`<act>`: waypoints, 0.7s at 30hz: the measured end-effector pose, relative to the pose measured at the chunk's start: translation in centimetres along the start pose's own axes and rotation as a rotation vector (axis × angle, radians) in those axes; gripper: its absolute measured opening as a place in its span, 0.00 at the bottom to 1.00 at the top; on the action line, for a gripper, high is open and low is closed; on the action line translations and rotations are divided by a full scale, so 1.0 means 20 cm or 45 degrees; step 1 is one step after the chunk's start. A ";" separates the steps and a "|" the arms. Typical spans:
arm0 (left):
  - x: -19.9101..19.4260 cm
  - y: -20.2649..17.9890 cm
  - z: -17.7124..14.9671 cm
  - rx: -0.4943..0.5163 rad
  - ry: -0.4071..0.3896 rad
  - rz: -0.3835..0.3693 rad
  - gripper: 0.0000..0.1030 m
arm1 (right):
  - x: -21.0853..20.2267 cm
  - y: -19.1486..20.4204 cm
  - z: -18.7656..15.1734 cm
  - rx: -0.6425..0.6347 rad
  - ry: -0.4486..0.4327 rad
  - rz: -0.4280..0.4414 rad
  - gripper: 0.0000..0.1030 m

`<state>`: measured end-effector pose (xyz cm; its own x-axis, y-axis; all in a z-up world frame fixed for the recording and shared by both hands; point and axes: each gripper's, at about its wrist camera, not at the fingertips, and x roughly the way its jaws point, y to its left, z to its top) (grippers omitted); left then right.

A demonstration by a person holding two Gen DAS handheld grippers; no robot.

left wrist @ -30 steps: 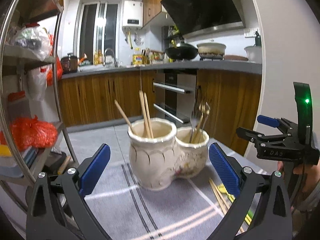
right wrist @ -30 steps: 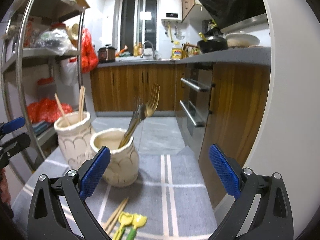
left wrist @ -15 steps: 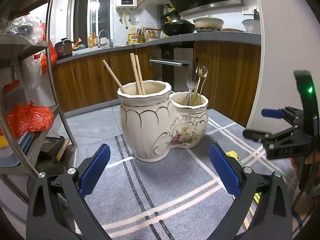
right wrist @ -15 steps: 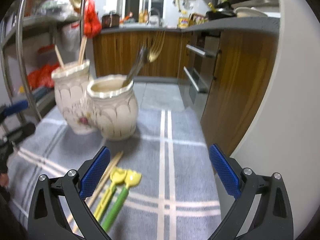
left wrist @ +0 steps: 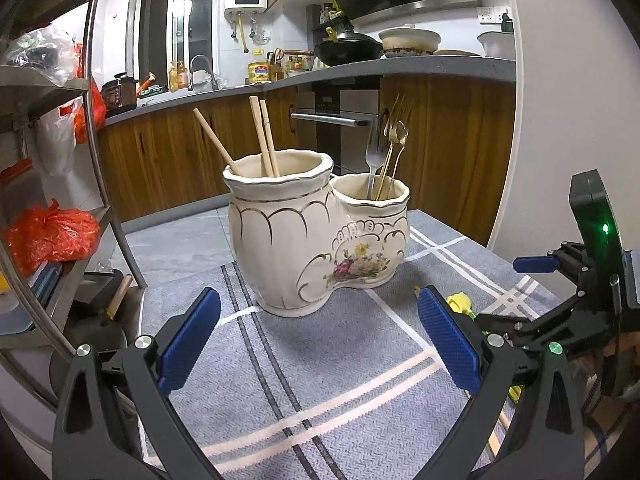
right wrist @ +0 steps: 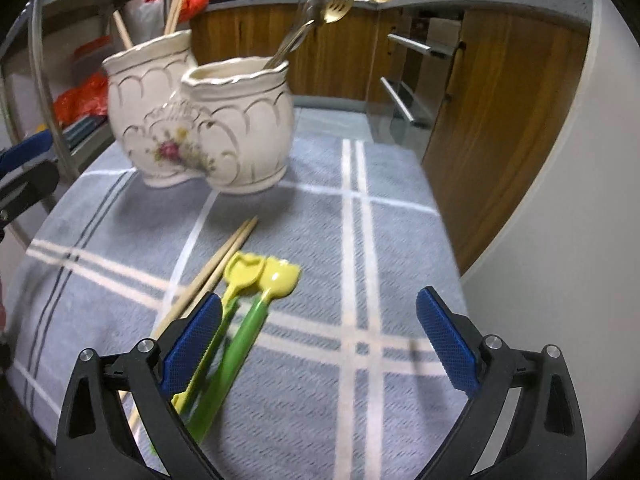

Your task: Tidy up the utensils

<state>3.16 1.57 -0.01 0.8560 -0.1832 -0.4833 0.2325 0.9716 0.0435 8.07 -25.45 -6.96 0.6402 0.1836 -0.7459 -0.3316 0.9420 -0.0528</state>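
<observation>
Since a second ago you have lowered both grippers toward the cloth (right wrist: 400, 208): the holder (left wrist: 316, 232) now sits higher and larger in both views, and the loose utensils have come up close under your right gripper.

Your left gripper (left wrist: 320, 336) hangs wide and empty over the striped cloth, facing the holder. The holder's bigger left pot (left wrist: 276, 224) has three chopsticks (left wrist: 264, 136) leaning in it. The smaller right pot (left wrist: 376, 232), joined to it, holds a silver fork (left wrist: 373, 148) and gold cutlery (left wrist: 394, 148), all upright.

Your right gripper (right wrist: 320, 344) is also wide and empty. On the cloth in front of the holder lie two chopsticks (right wrist: 224, 256), a yellow scoop (right wrist: 244, 270) and a green-handled scoop (right wrist: 276, 280), side by side. Their handles run under or beside your left finger (right wrist: 192, 344); I cannot tell whether they touch.
</observation>
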 end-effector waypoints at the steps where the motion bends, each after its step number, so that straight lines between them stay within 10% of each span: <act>1: 0.00 0.00 0.00 0.004 0.002 0.001 0.95 | 0.00 0.01 0.00 -0.008 -0.002 0.002 0.92; 17: -0.01 -0.05 -0.01 0.034 0.000 -0.008 0.95 | 0.02 0.07 -0.02 0.006 0.111 0.160 0.27; 21: -0.02 -0.08 -0.01 0.048 0.005 -0.017 0.95 | 0.01 0.08 -0.02 0.013 0.112 0.177 0.25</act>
<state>2.40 0.10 -0.01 0.8510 -0.1958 -0.4872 0.2614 0.9627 0.0697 7.49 -24.09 -7.49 0.5255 0.2876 -0.8007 -0.4057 0.9120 0.0613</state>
